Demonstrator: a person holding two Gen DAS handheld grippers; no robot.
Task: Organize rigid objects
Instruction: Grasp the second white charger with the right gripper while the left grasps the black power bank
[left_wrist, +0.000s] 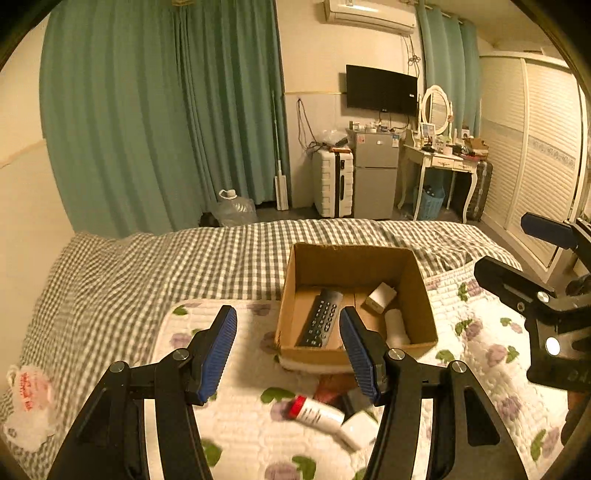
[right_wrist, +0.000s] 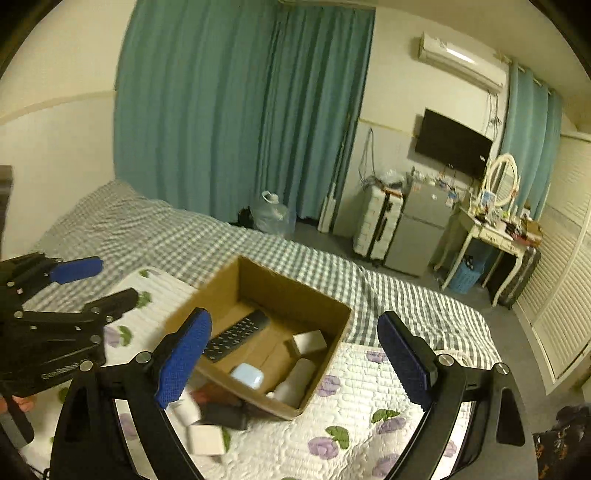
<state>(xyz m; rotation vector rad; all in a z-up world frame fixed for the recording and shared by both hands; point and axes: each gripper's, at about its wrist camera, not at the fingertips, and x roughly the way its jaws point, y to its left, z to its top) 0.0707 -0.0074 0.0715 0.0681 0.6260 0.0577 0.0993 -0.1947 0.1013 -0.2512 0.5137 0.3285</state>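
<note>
Centrally, an open cardboard box (left_wrist: 356, 266) sat on a white quilt (left_wrist: 240, 424) printed with purple flowers, spread over a grey checked bedcover (left_wrist: 147, 266). Inside the box a black remote control (left_wrist: 320, 318) lay flat along the left wall, its long axis running from the near wall toward the far one, the button face turned up. Right of it in the box were a small white cube-shaped box (left_wrist: 381, 297) and a white cylinder (left_wrist: 396, 326) lying on its side, also lengthwise toward the far wall.

Both tongs hung above the quilt on the near side of the box. The left gripper (left_wrist: 288, 350) stood spread with nothing between its blue pads; the right gripper (right_wrist: 295, 365) was spread wider, likewise empty.

Only the right wrist view showed a rounded pale-blue case (right_wrist: 247, 374) against the box's near wall (the left view's finger hid that spot). Only the left wrist view showed clearly a white tube with a red cap (left_wrist: 317, 411), lying on the quilt in front of the box, cap pointing left.
</note>
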